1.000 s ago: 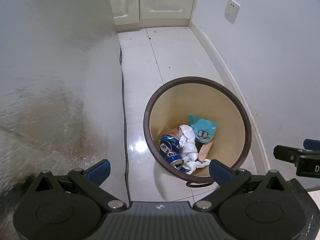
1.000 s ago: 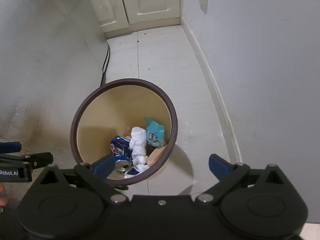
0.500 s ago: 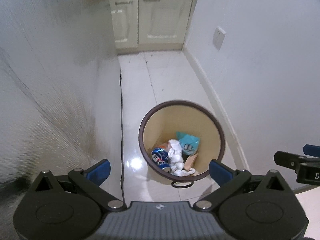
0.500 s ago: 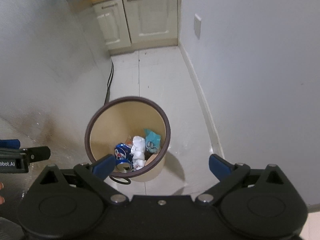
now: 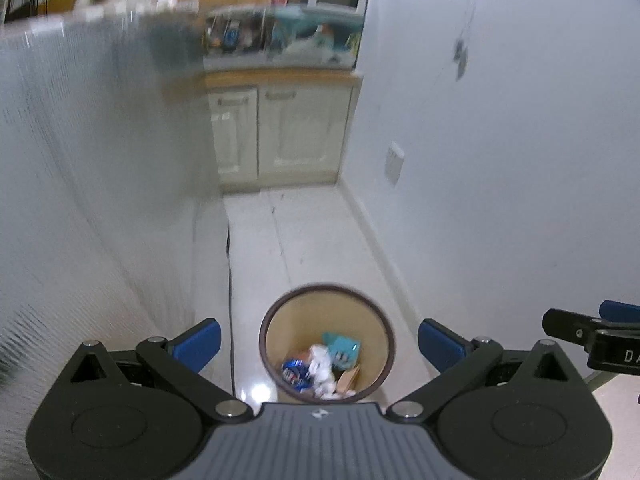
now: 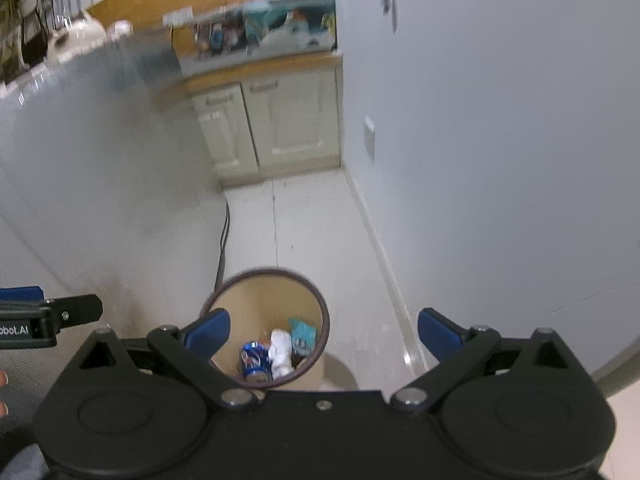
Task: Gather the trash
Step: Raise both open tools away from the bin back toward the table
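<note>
While both grippers hang above it, the bin sits on the floor below and slightly ahead of them.

Bin position: trash bin [image 5: 326, 344], brown rim, cream inside, stands upright on the tiled floor [image 5: 312, 240], in the strip between the grey panel [image 5: 100, 200] and the white wall [image 5: 500, 160], nearer the panel side.

Bin contents: blue can [image 5: 295, 372], crumpled white paper [image 5: 322, 368], teal wrapper [image 5: 341, 350] and a brown scrap, all resting at the bottom. No loose trash visible on the floor.

Left gripper [image 5: 318, 342]: blue pads spread wide, nothing between them. The bin mouth falls right between the pads in the left wrist view, so this gripper is centred over it.

Right gripper [image 6: 324, 334]: pads likewise spread wide, empty. The bin lies toward its left pad, partly hidden behind it; this gripper is offset toward the wall.

Nearer gripper: left, judged by centring; heights look alike.

Bin axis: vertical, opening faces up toward both cameras.

Cupboard [image 6: 272, 124]: closed doors at the far end of the floor strip, well apart from the bin.

Judgement: bin is loaded; any next piece of trash lies outside these views.
</note>
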The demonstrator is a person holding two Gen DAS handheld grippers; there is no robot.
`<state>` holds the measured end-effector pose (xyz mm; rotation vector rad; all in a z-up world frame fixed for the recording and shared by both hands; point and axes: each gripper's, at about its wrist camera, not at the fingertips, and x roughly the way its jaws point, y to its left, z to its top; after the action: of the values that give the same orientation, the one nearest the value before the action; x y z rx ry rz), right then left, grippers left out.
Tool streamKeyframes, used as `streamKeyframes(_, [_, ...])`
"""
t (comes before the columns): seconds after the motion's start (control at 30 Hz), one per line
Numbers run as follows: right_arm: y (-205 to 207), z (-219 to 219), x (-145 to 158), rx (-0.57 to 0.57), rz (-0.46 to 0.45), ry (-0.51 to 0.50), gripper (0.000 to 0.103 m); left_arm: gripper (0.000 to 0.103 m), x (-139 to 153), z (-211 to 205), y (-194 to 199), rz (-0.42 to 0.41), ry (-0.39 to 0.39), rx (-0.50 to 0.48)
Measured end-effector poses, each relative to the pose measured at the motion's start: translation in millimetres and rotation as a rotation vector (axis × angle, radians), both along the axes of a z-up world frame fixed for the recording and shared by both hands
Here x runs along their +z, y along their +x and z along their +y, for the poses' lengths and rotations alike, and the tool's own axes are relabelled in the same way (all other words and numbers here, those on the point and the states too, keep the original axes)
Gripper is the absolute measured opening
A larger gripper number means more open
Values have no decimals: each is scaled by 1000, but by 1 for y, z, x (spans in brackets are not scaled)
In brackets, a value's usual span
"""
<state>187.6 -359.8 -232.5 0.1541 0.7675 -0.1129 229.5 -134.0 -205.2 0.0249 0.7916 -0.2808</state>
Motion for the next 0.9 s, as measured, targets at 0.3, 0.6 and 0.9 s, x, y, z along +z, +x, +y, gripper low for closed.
streamKeyframes(0.3, [-42, -4, 76, -15, -157, -12, 101, 103, 77, -1, -40, -152, -32, -30])
streamKeyframes(0.6, [-69, 12, 137, 18, -296, -22, 102, 103, 142, 12, -80, -266, -33, -15])
streamKeyframes(0.9, [-87, 46, 193, 87, -422, -15, 103, 103, 206, 40, -119, -377, 4, 35])
